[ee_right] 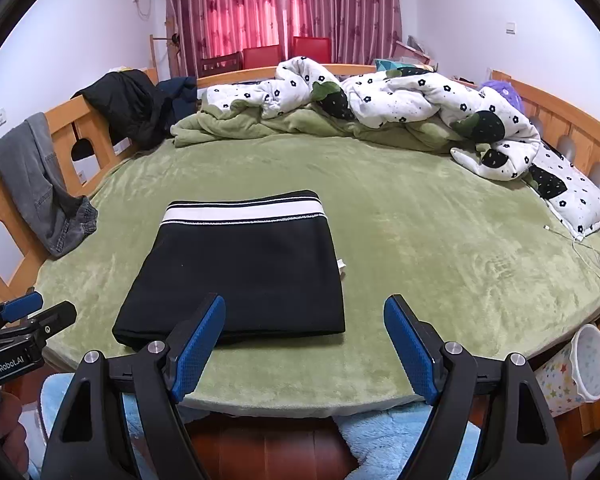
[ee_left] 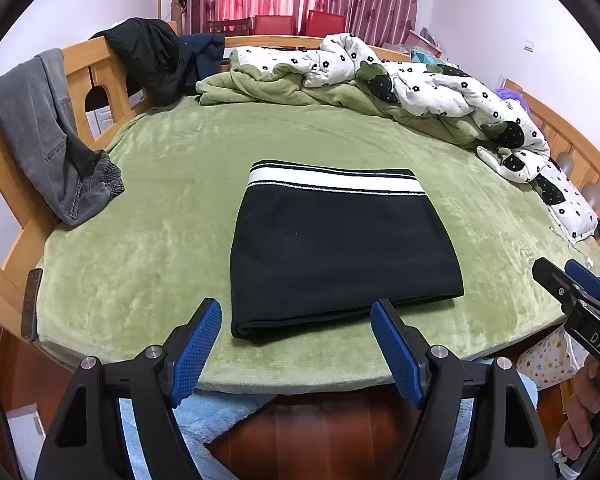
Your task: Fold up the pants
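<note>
Honestly, it looked like you were pretty much done here. The black pants (ee_left: 340, 248) sat folded into a neat, compact rectangle in the lower middle of the left wrist view, lying flat on the green bed cover (ee_left: 148, 248), with the white-striped waistband (ee_left: 336, 180) along the far edge and the thick folded edge toward the bottom of the frame, near the bed's front edge. I couldn't see any loose leg sticking out, just a small white tag (ee_right: 341, 266) peeking from the right side in the right wrist view. So I'd guess nothing big was left, maybe a last smoothing if you were picky. Your left gripper (ee_left: 296, 344) had its jaws standing wide apart with nothing between them, hovering just short of the pants' near edge, not touching the fabric as far as I could tell. Your right gripper (ee_right: 304, 344) was the same deal: jaws spread wide, empty, sitting at the lower middle of its frame with the pants' near right corner just ahead of the left pad.
</note>
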A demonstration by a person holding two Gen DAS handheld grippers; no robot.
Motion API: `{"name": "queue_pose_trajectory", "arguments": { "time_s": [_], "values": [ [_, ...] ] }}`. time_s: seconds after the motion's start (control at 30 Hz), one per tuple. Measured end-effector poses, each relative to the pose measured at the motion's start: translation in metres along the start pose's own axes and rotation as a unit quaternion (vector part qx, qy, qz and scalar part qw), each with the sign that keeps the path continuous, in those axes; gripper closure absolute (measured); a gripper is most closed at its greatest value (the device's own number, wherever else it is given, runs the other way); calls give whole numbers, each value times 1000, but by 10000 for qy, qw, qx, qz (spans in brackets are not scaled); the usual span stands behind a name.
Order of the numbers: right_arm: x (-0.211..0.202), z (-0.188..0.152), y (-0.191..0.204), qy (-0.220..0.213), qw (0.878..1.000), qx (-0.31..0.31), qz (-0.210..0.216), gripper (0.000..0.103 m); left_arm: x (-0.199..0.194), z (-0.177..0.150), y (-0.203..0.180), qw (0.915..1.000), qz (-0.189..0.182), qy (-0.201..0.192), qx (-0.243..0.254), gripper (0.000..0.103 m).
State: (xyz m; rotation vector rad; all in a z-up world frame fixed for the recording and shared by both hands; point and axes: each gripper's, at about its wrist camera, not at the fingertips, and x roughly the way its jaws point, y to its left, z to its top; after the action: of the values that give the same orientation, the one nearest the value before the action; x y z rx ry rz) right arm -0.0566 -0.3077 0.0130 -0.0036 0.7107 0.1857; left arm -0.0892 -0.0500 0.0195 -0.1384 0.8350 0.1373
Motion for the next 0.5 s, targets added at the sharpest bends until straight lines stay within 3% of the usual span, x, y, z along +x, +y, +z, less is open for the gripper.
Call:
{"name": "queue_pose_trajectory", "arguments": {
  "time_s": [0.5],
  "values": [
    [0, 1, -1, -8, 10000, 18, -20, 22, 1, 1, 4, 10000, -21, 1, 6, 27]
  ]
}}
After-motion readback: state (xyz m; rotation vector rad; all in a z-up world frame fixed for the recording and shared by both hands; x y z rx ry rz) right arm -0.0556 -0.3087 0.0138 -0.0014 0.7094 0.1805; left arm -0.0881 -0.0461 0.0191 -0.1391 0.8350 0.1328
